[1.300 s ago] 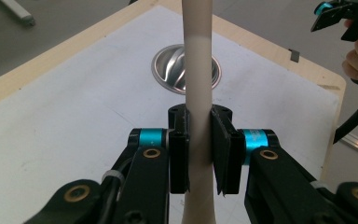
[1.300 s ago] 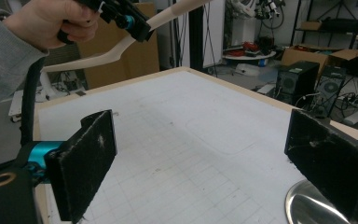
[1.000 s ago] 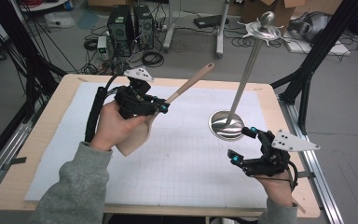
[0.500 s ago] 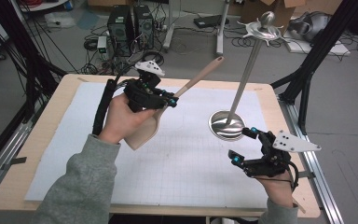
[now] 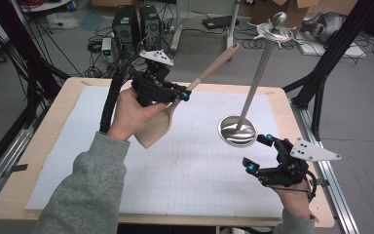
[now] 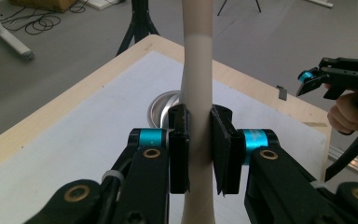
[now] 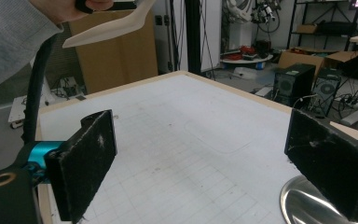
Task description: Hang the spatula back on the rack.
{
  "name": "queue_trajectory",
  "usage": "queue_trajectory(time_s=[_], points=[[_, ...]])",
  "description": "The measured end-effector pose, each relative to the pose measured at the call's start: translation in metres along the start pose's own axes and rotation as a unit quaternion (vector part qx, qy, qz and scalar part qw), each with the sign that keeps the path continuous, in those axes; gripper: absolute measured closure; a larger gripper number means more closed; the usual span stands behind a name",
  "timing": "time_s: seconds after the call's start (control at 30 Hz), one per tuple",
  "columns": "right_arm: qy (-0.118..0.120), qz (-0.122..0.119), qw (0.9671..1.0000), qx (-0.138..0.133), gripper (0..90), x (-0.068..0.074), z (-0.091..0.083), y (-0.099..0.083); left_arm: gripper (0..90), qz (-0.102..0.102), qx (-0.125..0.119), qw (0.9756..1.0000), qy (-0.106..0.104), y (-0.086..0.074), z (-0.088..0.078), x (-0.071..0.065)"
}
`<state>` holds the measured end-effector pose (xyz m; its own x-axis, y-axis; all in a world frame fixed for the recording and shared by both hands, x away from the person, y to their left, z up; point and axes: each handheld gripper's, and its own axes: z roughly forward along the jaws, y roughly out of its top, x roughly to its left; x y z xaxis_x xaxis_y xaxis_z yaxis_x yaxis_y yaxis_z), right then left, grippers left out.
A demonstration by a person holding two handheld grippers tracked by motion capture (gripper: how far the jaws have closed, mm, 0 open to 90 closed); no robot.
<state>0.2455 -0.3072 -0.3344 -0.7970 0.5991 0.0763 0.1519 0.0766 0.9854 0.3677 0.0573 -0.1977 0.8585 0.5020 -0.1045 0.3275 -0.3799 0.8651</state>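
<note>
The left tool (image 5: 177,93) is clamping the handle of a wooden spatula (image 5: 158,127) and has been lifting it up off the worktop (image 5: 39,195), toward the metal stand (image 5: 237,130). It looks ready to be hung there. The right tool (image 5: 259,152) is waiting beside the stand's base, jaws wide apart and holding nothing.

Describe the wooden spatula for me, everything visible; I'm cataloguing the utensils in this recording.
The pale, light-wood spatula has a broad, flat blade with a rounded edge and a long, slim handle that widens slightly at its far end. It looks smooth and unpainted. It is held clear of the white gridded mat, tilted, blade low toward the person and handle rising away. The left claw is shut on the handle just above the blade, its black pads pressing both sides. Nothing else touches it.
</note>
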Motion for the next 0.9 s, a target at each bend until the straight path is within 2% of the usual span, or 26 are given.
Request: queue_trajectory(time_s=[0.4,0.57,0.7,0.77,0.9], points=[[-0.003,0.003,1.0000,-0.004,8.1,0.000,-0.005,-0.001,77.9,0.019,-0.008,0.9998,-0.007,0.019,-0.004,-0.010],[-0.006,0.003,0.9999,-0.008,8.1,0.000,-0.009,-0.001,77.9,0.020,-0.011,0.9997,-0.010,0.025,-0.002,-0.013],[-0.009,0.005,0.9999,-0.013,8.1,0.001,-0.012,-0.001,77.9,0.021,-0.005,0.9996,-0.015,0.028,0.003,-0.015],[-0.009,0.008,0.9999,-0.009,8.1,0.001,-0.013,-0.001,77.9,0.024,0.003,0.9997,-0.007,0.028,0.007,-0.016],[-0.010,0.006,0.9999,-0.011,8.1,0.001,-0.015,-0.001,77.8,0.022,0.000,0.9997,-0.011,0.029,0.012,-0.015]])
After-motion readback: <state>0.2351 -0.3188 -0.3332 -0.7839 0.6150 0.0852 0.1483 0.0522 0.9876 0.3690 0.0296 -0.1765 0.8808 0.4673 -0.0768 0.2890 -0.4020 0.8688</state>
